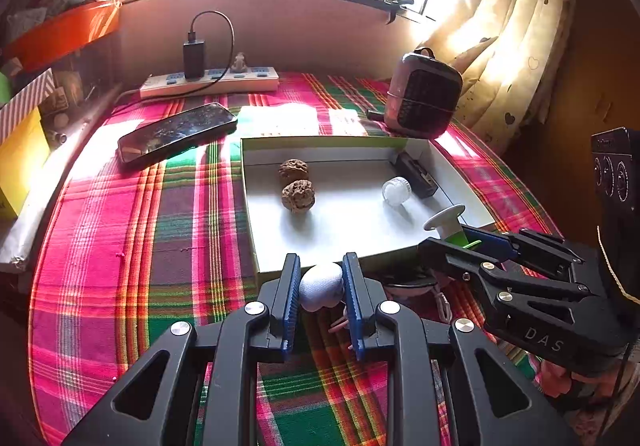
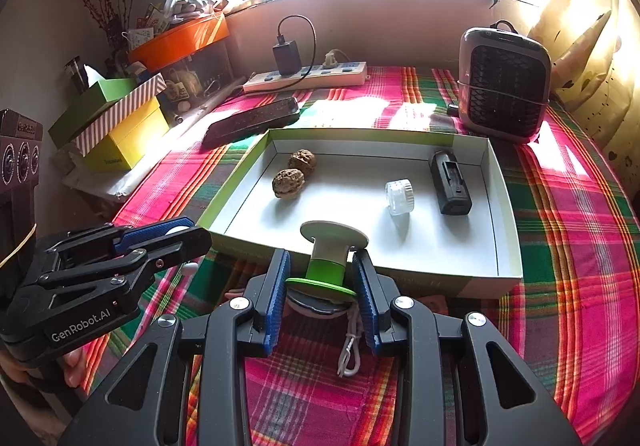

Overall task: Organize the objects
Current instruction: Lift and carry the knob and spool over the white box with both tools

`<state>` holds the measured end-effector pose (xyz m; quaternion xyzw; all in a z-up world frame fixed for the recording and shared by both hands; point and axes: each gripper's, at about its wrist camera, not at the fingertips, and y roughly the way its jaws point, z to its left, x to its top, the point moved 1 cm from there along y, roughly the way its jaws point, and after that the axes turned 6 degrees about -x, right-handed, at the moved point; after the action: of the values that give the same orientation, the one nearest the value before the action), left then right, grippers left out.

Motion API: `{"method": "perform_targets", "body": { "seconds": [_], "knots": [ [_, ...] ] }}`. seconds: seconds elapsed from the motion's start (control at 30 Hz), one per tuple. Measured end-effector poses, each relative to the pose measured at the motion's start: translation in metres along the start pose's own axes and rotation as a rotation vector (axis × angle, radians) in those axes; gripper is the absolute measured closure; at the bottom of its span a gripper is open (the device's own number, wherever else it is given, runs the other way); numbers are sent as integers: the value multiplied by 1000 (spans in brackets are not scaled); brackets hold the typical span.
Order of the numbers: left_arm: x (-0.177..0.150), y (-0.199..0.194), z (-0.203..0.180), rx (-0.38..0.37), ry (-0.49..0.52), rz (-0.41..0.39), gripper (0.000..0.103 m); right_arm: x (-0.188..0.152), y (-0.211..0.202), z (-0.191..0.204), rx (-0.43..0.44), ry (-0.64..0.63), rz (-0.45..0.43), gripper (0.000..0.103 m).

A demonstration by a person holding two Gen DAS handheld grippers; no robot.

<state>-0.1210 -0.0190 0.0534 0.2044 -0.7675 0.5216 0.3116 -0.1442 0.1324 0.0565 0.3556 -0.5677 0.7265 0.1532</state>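
Spool of green and white plastic (image 2: 329, 260), standing upright on its long axis, sits clenched in our right tongs (image 2: 320, 278) just short of the near wall of the shallow white cardboard tray (image 2: 508, 206); the tray lies straight ahead. Our left tongs (image 1: 321, 286) grip a small white rounded object (image 1: 322, 286), also just before that wall, over the plaid-clothed counter (image 1: 140, 246).

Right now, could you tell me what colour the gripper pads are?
Blue pads, clearest in the right wrist view.
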Motion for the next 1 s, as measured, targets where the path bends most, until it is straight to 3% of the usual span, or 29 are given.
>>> {"method": "perform_targets", "body": {
  "seconds": [0.5, 1.0],
  "knots": [
    [27, 33, 8, 33, 6, 19, 83, 44, 37, -15, 13, -4, 21, 69],
    [30, 69, 12, 51, 30, 80, 83, 71, 86, -17, 8, -50, 82, 69]
  ]
}}
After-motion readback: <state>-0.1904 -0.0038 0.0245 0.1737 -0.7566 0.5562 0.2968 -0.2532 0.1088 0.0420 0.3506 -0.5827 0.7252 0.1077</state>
